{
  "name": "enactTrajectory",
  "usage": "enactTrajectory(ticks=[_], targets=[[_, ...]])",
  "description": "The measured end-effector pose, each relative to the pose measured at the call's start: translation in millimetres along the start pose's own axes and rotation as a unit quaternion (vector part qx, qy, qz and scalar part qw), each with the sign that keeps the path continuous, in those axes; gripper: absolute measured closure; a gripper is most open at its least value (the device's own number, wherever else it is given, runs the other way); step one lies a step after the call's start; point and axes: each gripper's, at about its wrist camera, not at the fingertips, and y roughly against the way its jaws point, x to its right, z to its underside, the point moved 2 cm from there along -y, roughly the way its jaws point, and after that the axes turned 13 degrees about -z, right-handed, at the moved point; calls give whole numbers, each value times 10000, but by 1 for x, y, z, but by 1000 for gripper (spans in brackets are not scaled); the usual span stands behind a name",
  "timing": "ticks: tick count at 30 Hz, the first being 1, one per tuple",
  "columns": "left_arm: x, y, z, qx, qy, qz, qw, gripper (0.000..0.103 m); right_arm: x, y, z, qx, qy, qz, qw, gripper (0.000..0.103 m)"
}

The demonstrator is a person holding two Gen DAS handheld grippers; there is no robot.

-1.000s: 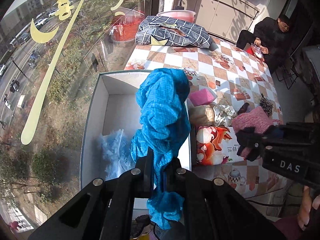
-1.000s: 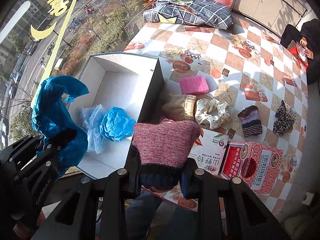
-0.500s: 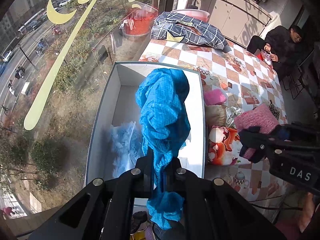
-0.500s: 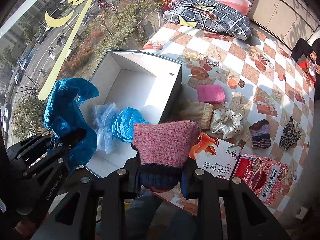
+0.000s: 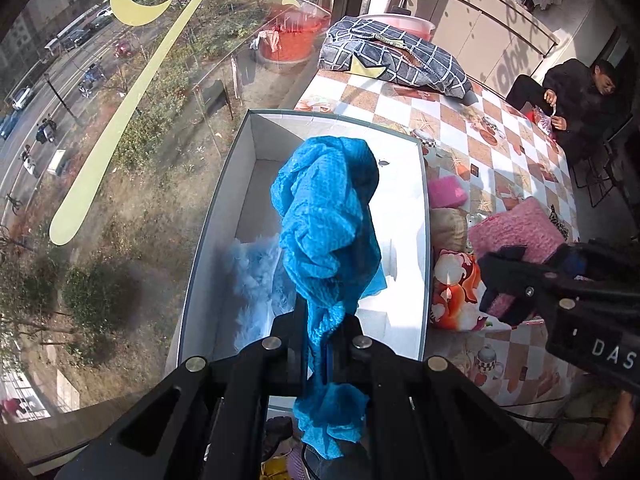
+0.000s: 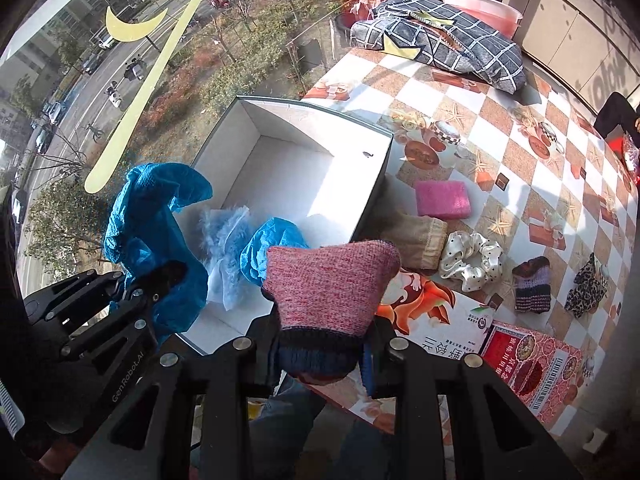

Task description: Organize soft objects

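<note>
The left gripper [image 5: 318,328] is held up over the near end of the white open cardboard box [image 5: 420,216], its black jaws pinched tight on a crumpled bright blue cloth [image 5: 328,224]. The right gripper [image 6: 320,344] hovers just beside it, level with it, jaws clamped on the dark cuff of a pink knitted woollen piece [image 6: 328,280].

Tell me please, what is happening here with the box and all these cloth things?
A person with a gripper in each hand is sorting soft items into a white box. The left gripper is shut on a blue cloth, above the box. The right gripper is shut on a pink knitted piece. Another blue cloth and a pale fluffy item already lie inside. A pink sponge and a scrunchie wait on the table.
</note>
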Motion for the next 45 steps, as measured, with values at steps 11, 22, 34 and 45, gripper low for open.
enactTrajectory(ticks=[11, 22, 34, 45], targets=[[-2, -10, -5, -88, 26, -78, 9999, 97, -13, -8, -16, 12, 113, -146, 9998, 73], [-6, -27, -19, -180, 18, -172, 9997, 97, -16, -18, -39, -83, 42, -242, 9997, 73], [-9, -40, -22, -323, 30, -226, 9992, 97, -15, -32, -52, -261, 7, -320, 9991, 73], [-9, -34, -21, -132, 83, -180, 9997, 33, -12, -31, -59, -233, -3, -305, 9993, 46]])
